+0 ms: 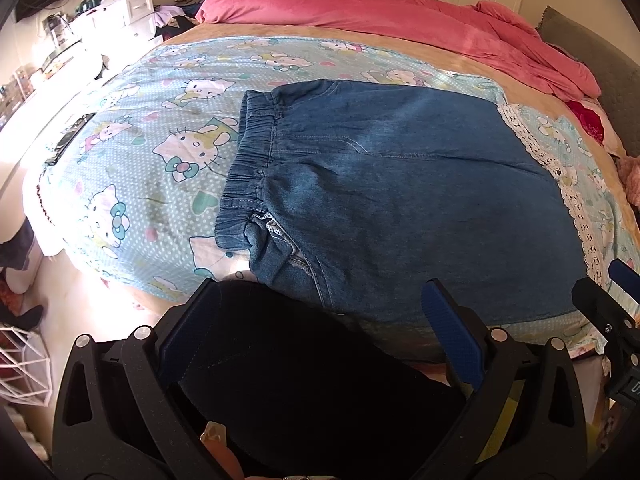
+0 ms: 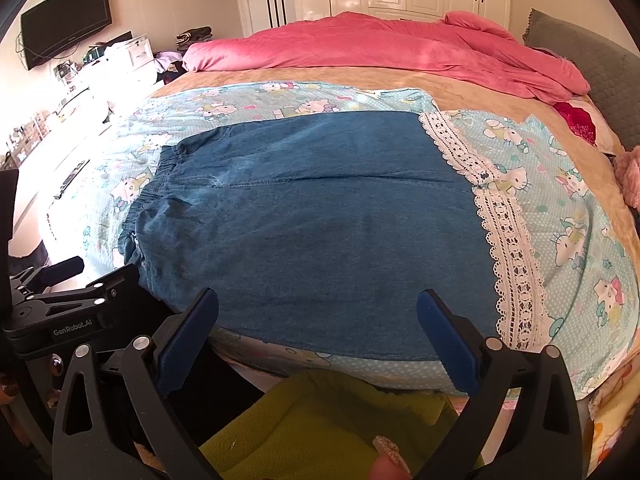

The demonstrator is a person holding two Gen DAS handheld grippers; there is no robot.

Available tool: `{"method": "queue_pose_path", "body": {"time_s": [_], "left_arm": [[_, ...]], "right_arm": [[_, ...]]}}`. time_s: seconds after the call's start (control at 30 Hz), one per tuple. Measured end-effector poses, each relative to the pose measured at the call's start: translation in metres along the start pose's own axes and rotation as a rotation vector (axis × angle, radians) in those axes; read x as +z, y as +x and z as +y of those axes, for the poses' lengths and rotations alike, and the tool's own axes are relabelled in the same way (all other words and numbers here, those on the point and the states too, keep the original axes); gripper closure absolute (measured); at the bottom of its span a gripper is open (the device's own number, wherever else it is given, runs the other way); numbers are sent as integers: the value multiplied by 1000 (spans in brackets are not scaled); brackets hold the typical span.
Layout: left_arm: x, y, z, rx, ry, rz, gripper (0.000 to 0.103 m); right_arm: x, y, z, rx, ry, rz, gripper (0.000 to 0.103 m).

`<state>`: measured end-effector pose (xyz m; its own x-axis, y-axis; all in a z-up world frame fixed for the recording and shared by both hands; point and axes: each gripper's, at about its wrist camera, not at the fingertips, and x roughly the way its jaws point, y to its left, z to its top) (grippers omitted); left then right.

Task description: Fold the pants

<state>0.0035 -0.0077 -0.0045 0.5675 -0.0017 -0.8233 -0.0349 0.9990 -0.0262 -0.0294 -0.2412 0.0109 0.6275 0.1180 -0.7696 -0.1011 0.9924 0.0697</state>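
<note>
Both grippers, jaws spread, hover near the pants.

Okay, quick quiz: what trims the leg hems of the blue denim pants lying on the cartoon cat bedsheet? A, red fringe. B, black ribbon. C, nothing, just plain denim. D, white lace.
D: the blue denim pants end in a band of white openwork lace along the hems, lying on the cartoon cat bedsheet.

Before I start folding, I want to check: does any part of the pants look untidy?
Yes. The near waistband corner of the denim pants is bunched and turned over, showing its pale inner stitching. The rest lies flat.
</note>
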Motion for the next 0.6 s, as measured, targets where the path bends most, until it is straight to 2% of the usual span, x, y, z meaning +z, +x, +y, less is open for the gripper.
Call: {"method": "queue_pose_path", "body": {"time_s": [0.6], "left_arm": [[14,16,7,0,-19,30,9]], "right_arm": [[11,19,8,4,-30,29,4]]}}
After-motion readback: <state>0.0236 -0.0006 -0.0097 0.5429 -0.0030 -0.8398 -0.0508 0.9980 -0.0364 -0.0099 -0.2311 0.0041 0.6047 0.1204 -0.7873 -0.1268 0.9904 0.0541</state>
